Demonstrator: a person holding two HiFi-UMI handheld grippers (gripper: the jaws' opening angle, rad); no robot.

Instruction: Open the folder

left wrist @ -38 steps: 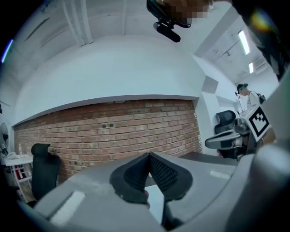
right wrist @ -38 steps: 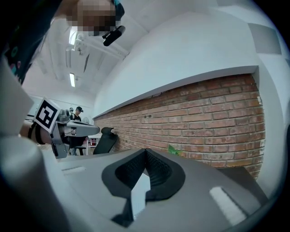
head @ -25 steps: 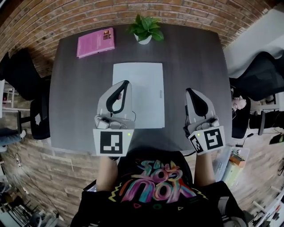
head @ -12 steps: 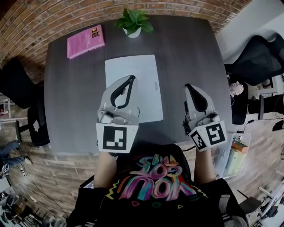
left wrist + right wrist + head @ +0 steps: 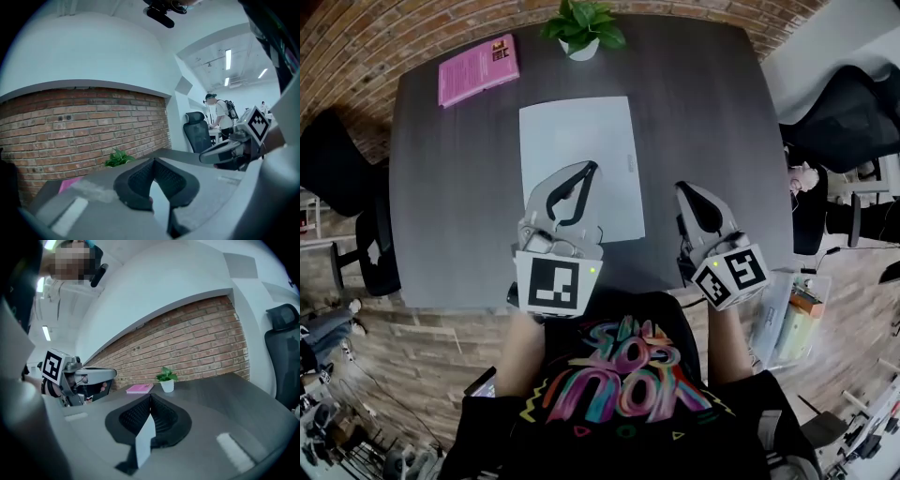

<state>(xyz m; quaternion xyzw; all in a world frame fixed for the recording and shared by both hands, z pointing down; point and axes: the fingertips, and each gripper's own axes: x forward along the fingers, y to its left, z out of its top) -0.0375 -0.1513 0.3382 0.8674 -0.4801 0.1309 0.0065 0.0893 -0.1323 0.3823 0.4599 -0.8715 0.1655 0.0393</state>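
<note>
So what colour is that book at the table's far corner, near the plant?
The book is pink; the head view shows it best.

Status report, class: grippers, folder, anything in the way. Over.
Left gripper shut, above folder, near end. Right gripper shut, beside it. Folder flat, closed. Plant and pink book well clear.

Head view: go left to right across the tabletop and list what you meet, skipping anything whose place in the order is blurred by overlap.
pink book → white folder → right gripper
</note>
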